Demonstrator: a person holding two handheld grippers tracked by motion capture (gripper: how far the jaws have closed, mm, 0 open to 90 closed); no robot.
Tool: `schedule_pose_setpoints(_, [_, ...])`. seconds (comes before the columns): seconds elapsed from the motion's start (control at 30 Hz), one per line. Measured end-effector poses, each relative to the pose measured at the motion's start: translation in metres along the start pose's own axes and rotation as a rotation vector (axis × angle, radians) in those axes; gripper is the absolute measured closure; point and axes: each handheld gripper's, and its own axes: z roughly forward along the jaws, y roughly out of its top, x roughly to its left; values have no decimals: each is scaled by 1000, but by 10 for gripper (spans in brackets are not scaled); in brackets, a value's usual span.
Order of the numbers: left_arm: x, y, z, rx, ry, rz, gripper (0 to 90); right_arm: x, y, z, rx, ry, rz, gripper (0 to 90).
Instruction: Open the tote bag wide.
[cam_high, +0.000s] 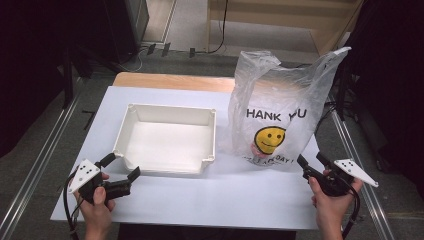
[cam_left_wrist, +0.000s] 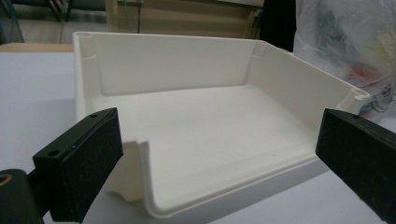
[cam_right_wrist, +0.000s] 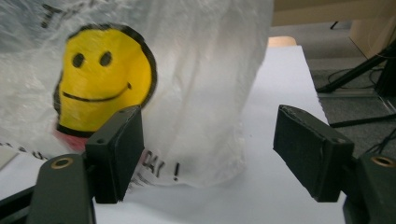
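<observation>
We see a white bench carrying two things side by side. The larger is a translucent plastic shopping bag standing upright at the right, printed with "THANK YOU" and a yellow smiley face; something reddish shows dimly through its lower part, but we cannot tell what it is. To its left, close by with a narrow gap between them, sits an empty white plastic tray with a low notch in its near wall. Our left tongs rest at the tray's near left corner, jaws spread wide apart and holding nothing; in the left gripper view the tray lies between them. Our right tongs sit just beside the bag's near right bottom corner, jaws likewise wide apart and empty, with the bag before them.
</observation>
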Motion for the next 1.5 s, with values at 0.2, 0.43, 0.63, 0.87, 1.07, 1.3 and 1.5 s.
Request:
schedule_pose_setpoints(0.2, [-16, 4, 9, 10, -26, 12, 8, 6, 24, 8, -8, 24, -1, 218])
schedule_pose_setpoints(0.43, [-34, 11, 21, 26, -19, -3, 9, 12, 48, 29, 17, 29, -10, 273])
schedule_pose_setpoints(0.63, [-49, 22, 35, 32, -40, 8, 9, 11, 53, 43, 44, 14, 47, 467])
schedule_pose_setpoints(0.87, [-63, 35, 53, 53, -83, 1, 9, 11, 44, 42, 37, 53, 53, 835])
schedule_pose_setpoints(1.07, [-75, 44, 73, 69, -139, -46, 9, 10, 39, 34, 29, 96, 39, 900])
schedule_pose_setpoints(1.3, [-99, 50, 95, 79, -193, -10, 9, 13, 26, 28, 53, 131, 12, 900])
schedule_pose_setpoints(1.5, [-121, 55, 112, 79, -236, 15, 9, 17, 18, 22, 68, 155, -1, 900])
